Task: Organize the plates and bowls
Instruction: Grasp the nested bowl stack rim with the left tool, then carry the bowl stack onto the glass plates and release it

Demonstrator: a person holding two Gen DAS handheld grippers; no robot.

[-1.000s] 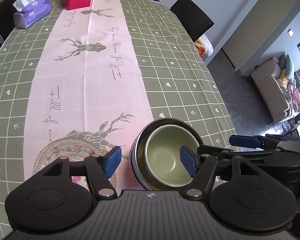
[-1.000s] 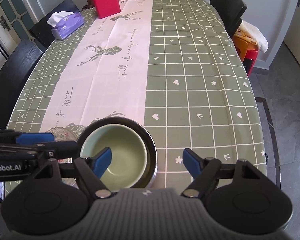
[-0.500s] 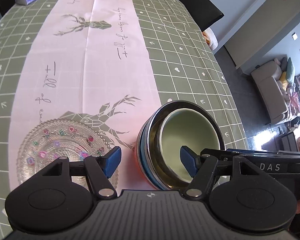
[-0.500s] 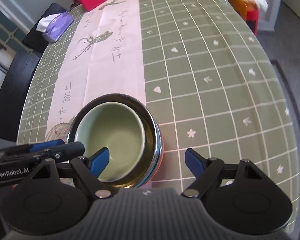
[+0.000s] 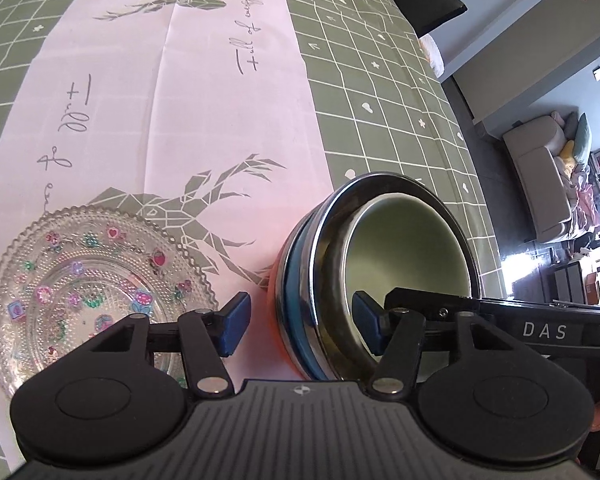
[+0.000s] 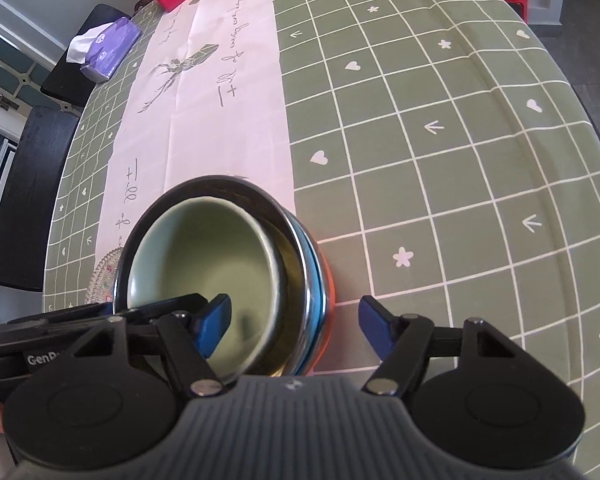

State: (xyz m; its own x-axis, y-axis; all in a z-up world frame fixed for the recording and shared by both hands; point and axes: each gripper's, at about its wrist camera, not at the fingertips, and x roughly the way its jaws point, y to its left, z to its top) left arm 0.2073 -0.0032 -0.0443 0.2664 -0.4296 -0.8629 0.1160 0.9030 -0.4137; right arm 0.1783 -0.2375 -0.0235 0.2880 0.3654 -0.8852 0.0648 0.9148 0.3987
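Between the spread blue-tipped fingers of the left gripper [image 5: 300, 326] sits the near wall of a stack of nested round bowls [image 5: 376, 276]: a pale green ceramic bowl [image 5: 412, 252] inside a shiny steel bowl [image 5: 332, 240], with blue and orange rims showing beneath. One left pad is outside the stack's wall and the other is over the green bowl's hollow; neither visibly presses the rim, so this gripper is released. The stack's mouth faces up, tilted slightly away from the left gripper; being round, it has no long axis. It rests on the pink deer-print runner [image 5: 204, 120] of the green checked tablecloth [image 6: 440, 140]. Just left of the left gripper lies a clear beaded glass plate with painted flowers [image 5: 84, 280], flat, close beside the stack. The right gripper [image 6: 294, 322] is likewise unclenched, straddling the stack's opposite wall, its left pad over the green bowl and its right pad outside above the tablecloth.
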